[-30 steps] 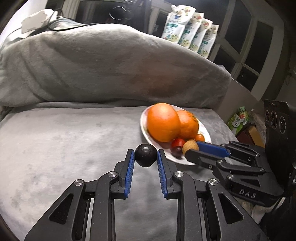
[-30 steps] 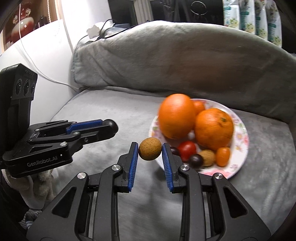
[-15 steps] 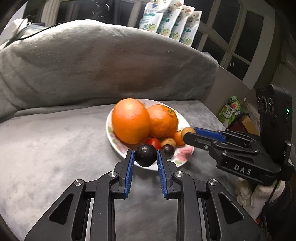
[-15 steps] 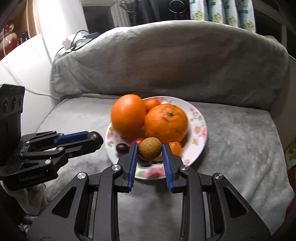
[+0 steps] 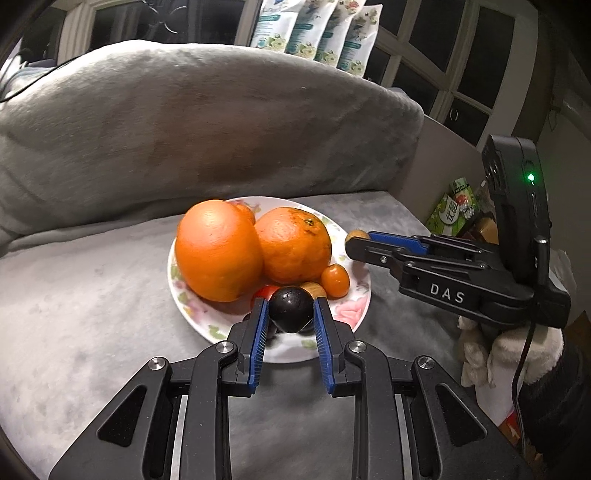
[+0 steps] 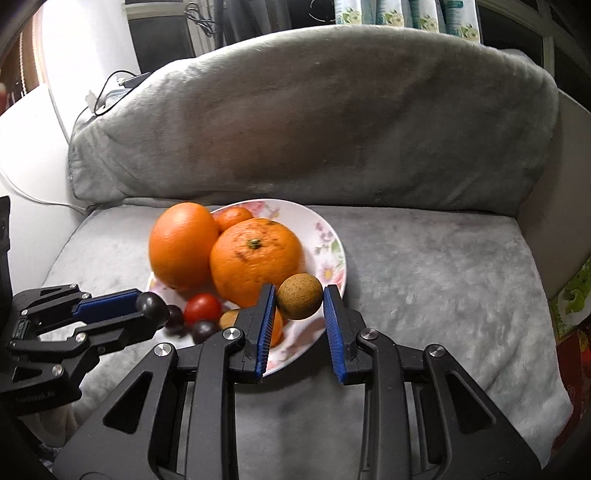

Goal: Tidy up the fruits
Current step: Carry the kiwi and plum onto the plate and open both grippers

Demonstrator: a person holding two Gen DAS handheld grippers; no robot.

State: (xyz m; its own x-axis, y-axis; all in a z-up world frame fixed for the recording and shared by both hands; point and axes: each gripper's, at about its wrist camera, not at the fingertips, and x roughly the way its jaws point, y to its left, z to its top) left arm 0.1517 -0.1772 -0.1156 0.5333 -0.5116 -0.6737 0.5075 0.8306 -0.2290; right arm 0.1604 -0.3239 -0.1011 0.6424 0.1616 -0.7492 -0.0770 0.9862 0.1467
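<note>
1. Fruit first: dark plum (image 5: 290,309) pinched between the blue pads of the left gripper (image 5: 290,317), carried clear of the surface and poised over the near rim of the plate (image 5: 347,314), apparently for dropping in with the rest.
2. Brown round fruit (image 6: 299,295) pinched in the right gripper (image 6: 299,306), just off the pads' far tips, over the plate's right near edge; seemingly brought for the same drop.
3. On the flowered plate: big orange (image 5: 218,251) at left, second orange (image 5: 293,243) touching it at right, small orange fruit (image 5: 335,281) near the right rim, red tomato (image 6: 203,308) and dark little fruits at the near side. Gathered in one dish, probably as the sorting spot.
4. Free room for both held pieces looks scant at the near side, more at the right rim; rolling off a likely risk.
5. Around: grey blanket (image 6: 424,266) under the plate, grey cushion (image 5: 184,122) behind, packets (image 5: 314,33) on the far sill.
</note>
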